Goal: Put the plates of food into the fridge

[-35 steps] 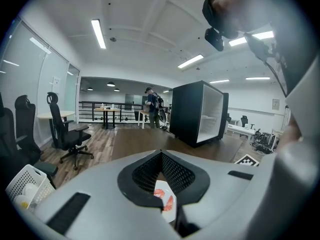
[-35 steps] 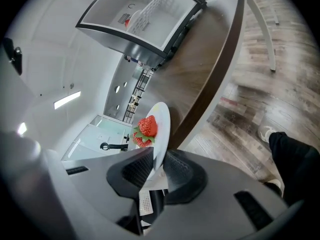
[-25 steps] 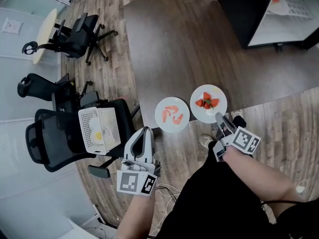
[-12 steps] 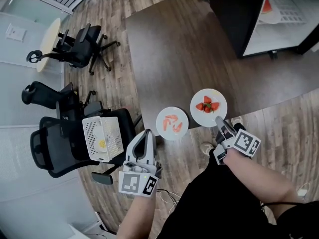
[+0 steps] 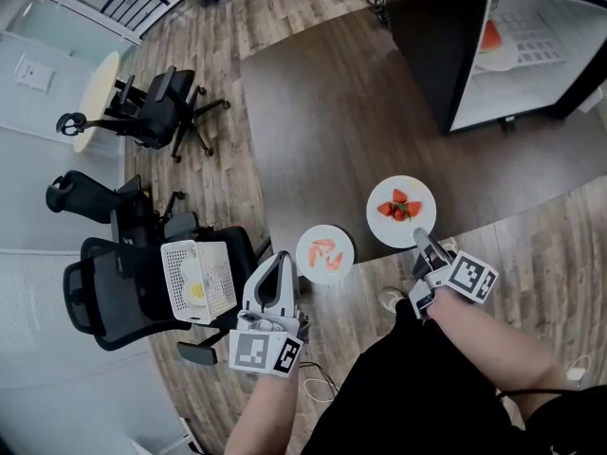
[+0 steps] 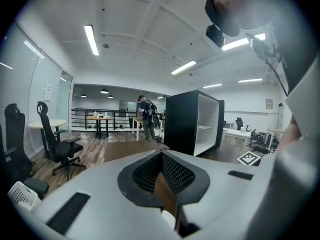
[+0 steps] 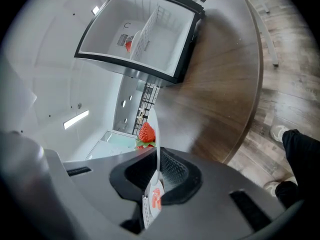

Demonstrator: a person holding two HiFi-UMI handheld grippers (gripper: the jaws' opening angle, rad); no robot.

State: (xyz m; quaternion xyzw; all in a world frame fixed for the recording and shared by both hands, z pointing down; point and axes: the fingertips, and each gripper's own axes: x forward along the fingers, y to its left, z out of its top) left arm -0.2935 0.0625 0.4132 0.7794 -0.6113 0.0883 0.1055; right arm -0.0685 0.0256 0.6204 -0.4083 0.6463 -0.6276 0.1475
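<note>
Gripping one plate apiece, both grippers are well short of the fridge, which stands open at the far end of the tabletop.

Left gripper: jaws closed on the rim of the plate of pink food, on the plate's side away from the fridge. A sliver of white rim shows between the pads in the left gripper view. This plate is at the tabletop edge farthest from the fridge, partly over the wooden floor.

Right gripper: jaws clamped on the rim of the strawberry plate. The right gripper view shows that plate edge-on between the pads, with a strawberry above them. This plate is the nearer of the two to the fridge, over the same far edge of the tabletop, with bare wood between it and the open front.

Fridge interior: white, with a red slice on a white plate on a shelf.

Further from the fridge, beyond the pink-food plate: a white basket on a black chair.
</note>
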